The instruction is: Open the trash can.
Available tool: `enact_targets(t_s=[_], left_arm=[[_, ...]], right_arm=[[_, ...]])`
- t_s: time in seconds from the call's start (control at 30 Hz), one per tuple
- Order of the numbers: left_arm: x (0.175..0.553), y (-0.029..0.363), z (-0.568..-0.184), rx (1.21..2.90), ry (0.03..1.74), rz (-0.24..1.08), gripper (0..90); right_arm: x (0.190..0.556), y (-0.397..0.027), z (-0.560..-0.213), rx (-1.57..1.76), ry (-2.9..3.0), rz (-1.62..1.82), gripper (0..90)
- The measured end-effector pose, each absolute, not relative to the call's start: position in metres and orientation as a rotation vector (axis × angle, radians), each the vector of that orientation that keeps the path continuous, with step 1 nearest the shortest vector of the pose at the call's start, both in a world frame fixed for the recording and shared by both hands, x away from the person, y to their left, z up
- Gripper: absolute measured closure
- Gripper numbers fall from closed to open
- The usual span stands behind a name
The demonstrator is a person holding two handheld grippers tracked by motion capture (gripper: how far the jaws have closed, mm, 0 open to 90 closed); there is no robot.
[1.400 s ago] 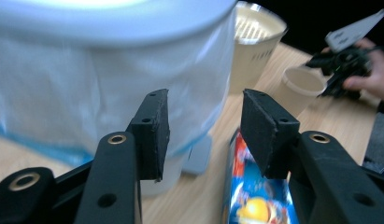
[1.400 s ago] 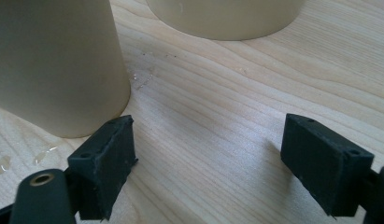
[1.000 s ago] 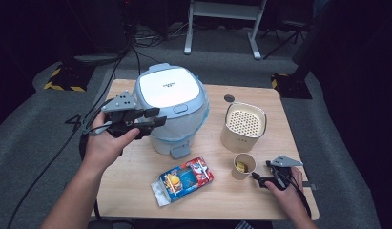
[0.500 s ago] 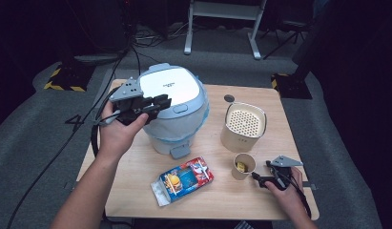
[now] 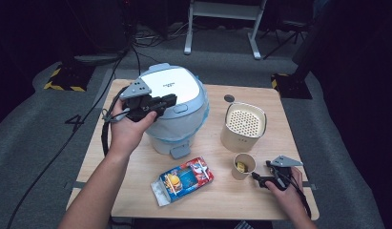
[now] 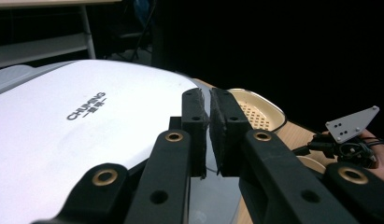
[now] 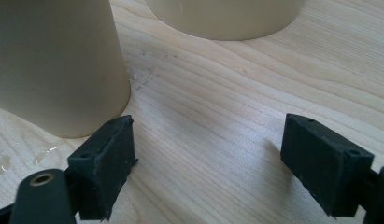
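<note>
Over the rice cooker (image 5: 177,112), mid-table, the left gripper (image 5: 166,101) hangs above the lid with its jaws just closed nearly together on nothing, probably to poke the latch button. It's slid further over the lid since. Right of the cooker, beside the paper cup (image 5: 244,165), the right gripper (image 5: 258,178) rests, jaws wide apart.
</note>
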State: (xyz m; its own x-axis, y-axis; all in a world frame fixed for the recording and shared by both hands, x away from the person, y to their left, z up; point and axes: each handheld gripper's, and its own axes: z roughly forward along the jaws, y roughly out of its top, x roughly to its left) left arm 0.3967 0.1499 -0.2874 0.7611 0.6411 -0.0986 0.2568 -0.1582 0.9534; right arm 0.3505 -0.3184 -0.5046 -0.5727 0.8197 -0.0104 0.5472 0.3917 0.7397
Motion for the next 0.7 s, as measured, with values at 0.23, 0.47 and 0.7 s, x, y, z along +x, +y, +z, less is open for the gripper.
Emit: enact_targets(t_s=[0.23, 0.47, 0.7], left_arm=[[0.396, 0.144, -0.29, 1.792, 0.688, 0.379, 89.8], [0.398, 0.137, -0.293, 1.846, 0.716, 0.349, 90.0], [0.4, 0.133, -0.292, 1.861, 0.722, 0.312, 90.0]], right_arm=[[0.351, -0.318, -0.505, 1.182, 2.281, 1.001, 17.8], [0.351, -0.318, -0.505, 1.183, 2.281, 1.001, 17.8], [0.351, -0.318, -0.505, 1.182, 2.281, 1.001, 17.8]])
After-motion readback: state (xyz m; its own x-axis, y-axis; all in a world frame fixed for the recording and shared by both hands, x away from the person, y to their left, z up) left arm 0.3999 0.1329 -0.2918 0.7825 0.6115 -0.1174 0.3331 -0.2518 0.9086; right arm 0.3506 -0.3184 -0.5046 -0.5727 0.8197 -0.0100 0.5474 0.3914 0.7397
